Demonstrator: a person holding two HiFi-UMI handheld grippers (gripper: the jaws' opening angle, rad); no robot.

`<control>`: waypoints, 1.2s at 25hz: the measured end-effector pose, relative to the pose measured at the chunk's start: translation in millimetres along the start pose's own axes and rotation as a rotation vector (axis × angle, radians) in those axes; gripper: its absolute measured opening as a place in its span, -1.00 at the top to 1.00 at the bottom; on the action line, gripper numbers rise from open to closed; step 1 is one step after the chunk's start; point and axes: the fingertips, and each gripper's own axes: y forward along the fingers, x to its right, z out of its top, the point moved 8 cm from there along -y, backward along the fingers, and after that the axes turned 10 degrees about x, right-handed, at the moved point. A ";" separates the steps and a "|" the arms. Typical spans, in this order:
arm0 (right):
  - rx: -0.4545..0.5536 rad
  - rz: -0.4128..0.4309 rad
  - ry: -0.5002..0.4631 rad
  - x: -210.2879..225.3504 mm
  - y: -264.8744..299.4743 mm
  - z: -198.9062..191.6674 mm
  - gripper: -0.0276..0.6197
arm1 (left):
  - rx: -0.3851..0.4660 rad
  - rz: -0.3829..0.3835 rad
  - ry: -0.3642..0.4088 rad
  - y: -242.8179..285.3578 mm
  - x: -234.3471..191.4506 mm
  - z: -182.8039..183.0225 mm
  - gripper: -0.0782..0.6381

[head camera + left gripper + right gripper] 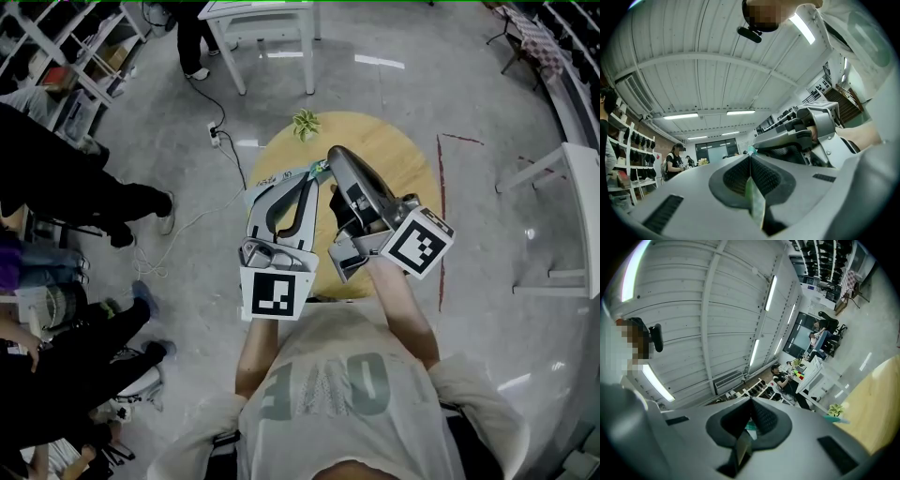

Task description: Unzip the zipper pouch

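The zipper pouch point(273, 180) is a pale, see-through piece with a green edge, held up above the round wooden table point(398, 155). My left gripper point(312, 178) is shut on it; in the left gripper view a thin green strip of the pouch point(755, 202) stands pinched edge-on between the closed jaws of that gripper point(750, 154). My right gripper point(333, 153) sits close beside the left, tip to tip, and is shut too. In the right gripper view a small green bit of the pouch point(750, 426) shows between the jaws of that gripper point(751, 402); which part it is I cannot tell.
A small potted plant point(305, 124) stands at the table's far edge. Several people stand at the left point(66, 187). A white table point(267, 33) is beyond, a white rack point(562, 225) at the right, and a power strip with cable point(216, 136) lies on the floor.
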 end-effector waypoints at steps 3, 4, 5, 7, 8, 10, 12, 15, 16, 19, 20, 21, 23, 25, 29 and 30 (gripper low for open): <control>0.000 -0.003 0.015 2.5 0.3 -0.5 0.82 | 0.000 0.004 -0.008 0.7 0.0 -1.6 0.70; 0.001 -0.005 0.019 3.5 0.1 -1.0 0.82 | 0.001 0.003 -0.013 0.6 0.2 -2.9 0.70; 0.002 -0.007 0.020 4.3 -0.3 -1.4 0.82 | 0.001 0.001 -0.017 0.5 0.4 -4.1 0.70; 0.003 -0.007 0.021 5.4 -1.0 -2.0 0.82 | 0.012 0.016 -0.051 0.0 0.9 -6.1 0.70; 0.005 -0.006 0.023 5.7 -1.2 -2.1 0.82 | 0.024 0.036 -0.087 -0.3 1.2 -6.9 0.70; 0.008 -0.005 0.029 6.2 -1.4 -2.1 0.82 | 0.041 0.062 -0.141 -0.3 1.6 -7.9 0.70; 0.013 -0.004 0.034 5.9 -1.1 -2.2 0.82 | 0.053 0.068 -0.165 0.4 1.3 -7.8 0.70; 0.025 -0.021 0.026 6.9 -2.5 -2.9 0.82 | 0.079 0.084 -0.215 -2.8 -0.4 -6.5 0.70; 0.034 -0.046 0.013 11.7 -5.3 -0.9 0.83 | 0.095 0.099 -0.240 -5.9 -3.1 -4.7 0.71; 0.084 -0.107 0.031 32.6 -20.2 15.9 0.83 | 0.125 0.104 -0.212 -9.3 -12.7 4.1 0.71; 0.100 -0.107 0.043 33.5 -23.0 19.7 0.83 | 0.116 0.095 -0.196 -8.5 -13.9 4.7 0.71; 0.106 -0.104 0.037 32.1 -23.1 20.7 0.83 | 0.112 0.092 -0.193 -8.2 -15.2 4.3 0.70; 0.095 -0.104 0.011 30.7 -20.2 18.3 0.83 | 0.116 0.102 -0.203 -8.6 -17.2 3.5 0.71; 0.084 -0.119 -0.008 34.2 -20.7 17.7 0.83 | 0.116 0.107 -0.207 -9.6 -16.5 2.7 0.70; 0.106 -0.157 -0.030 42.9 -27.5 25.6 0.83 | 0.117 0.124 -0.218 -11.2 -25.1 1.7 0.70; 0.112 -0.167 -0.034 45.0 -29.6 27.8 0.83 | 0.120 0.131 -0.215 -11.7 -28.1 1.9 0.70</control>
